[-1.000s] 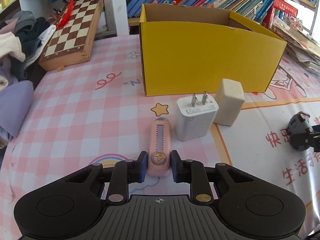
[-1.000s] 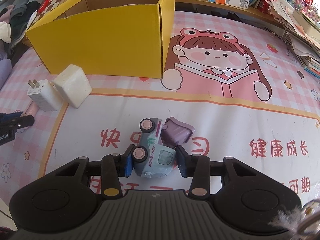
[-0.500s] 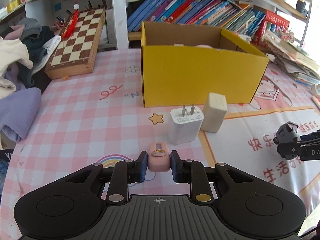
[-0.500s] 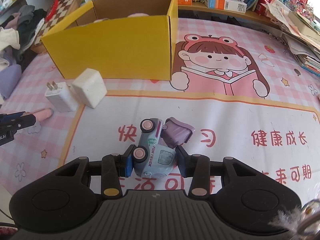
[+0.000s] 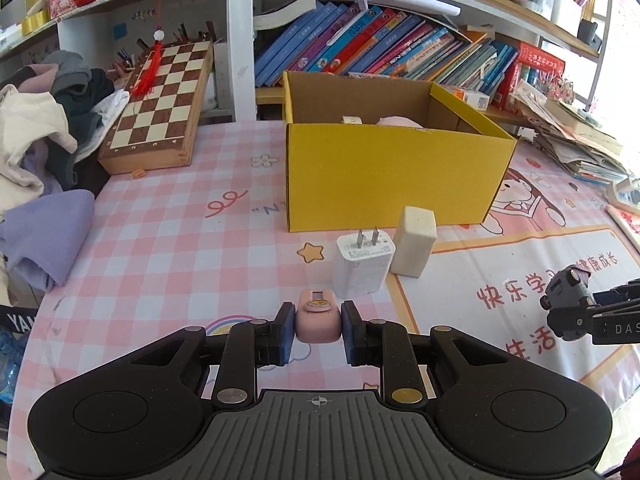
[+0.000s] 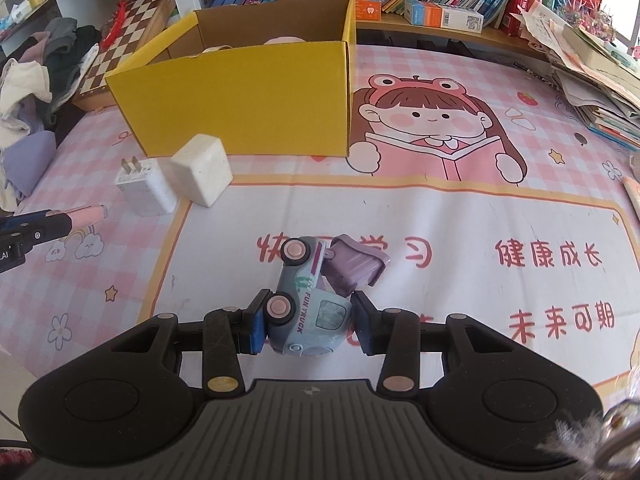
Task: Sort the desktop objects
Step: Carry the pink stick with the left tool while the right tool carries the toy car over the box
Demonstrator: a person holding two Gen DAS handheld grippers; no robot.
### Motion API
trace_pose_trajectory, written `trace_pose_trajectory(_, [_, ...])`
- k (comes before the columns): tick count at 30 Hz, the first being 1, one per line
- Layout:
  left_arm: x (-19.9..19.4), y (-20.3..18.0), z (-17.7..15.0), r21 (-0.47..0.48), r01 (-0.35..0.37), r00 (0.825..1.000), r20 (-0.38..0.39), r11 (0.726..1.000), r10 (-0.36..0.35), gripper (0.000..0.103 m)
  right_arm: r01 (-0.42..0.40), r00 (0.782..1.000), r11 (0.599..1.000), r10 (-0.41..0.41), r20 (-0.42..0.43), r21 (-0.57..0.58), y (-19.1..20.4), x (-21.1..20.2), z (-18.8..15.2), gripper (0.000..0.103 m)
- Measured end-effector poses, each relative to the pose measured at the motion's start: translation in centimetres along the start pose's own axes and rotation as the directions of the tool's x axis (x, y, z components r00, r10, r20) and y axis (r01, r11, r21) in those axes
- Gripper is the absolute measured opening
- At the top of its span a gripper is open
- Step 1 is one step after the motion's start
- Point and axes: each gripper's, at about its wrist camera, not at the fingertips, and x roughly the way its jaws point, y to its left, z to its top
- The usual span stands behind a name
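Observation:
My left gripper (image 5: 318,330) is shut on a pink utility knife (image 5: 318,318) and holds it raised above the table, end-on to the camera. It also shows in the right wrist view (image 6: 86,215). My right gripper (image 6: 308,324) is shut on a pale blue toy truck (image 6: 306,304) with pink wheels and a tipped purple bin, lifted over the mat. The truck shows in the left wrist view (image 5: 568,292). A yellow cardboard box (image 5: 384,176) stands open beyond both, with a pink thing and a white thing inside. A white plug charger (image 5: 362,264) and a cream block (image 5: 414,240) lie before the box.
A chessboard (image 5: 160,104) leans at the back left beside a pile of clothes (image 5: 36,152). Books fill the shelf (image 5: 380,48) behind the box. Stacked papers (image 5: 576,140) lie at the right. A blue bottle (image 5: 10,360) is at the left edge.
Both grippers have risen with their objects. The knife came off the table and tilted level. The box interior now shows from higher up.

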Motion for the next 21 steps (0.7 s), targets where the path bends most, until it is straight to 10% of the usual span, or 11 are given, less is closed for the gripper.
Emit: trace_pose_trajectory(21, [-4.0, -0.2, 2.3, 0.049, 0.078, 0.991, 0.108, 0.996, -0.083, 0.023, -0.058, 0.998, 0.997, 0.058, 0.008, -0.055, 3.0, -3.3, 1.0, 0.040])
